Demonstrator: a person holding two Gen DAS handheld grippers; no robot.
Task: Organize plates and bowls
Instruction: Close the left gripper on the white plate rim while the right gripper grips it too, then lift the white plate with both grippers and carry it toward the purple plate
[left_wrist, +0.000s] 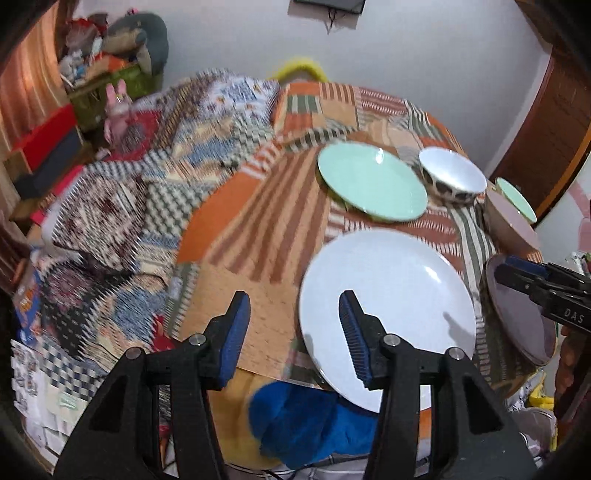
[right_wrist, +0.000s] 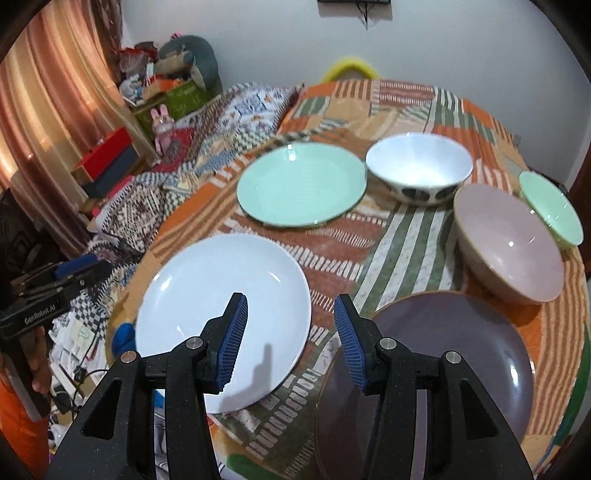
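Glossy round plates (right_wrist: 225, 314) and bowls (right_wrist: 419, 170) on patchwork cloth (right_wrist: 406, 236); both jaws released, empty.

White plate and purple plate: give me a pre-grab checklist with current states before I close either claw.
1. Left claw empty, jaws apart: ok.
2. Right claw empty, jaws apart: ok.
3. White plate rim between the left jaws: not ok; one pad is over the plate, the other off its edge, above it.
4. Purple plate rim between the right jaws: not ok, the claw hangs between the two plates.
5. Both plates bare: ok.
6. White plate fully on the table: not ok, its near edge overhangs.
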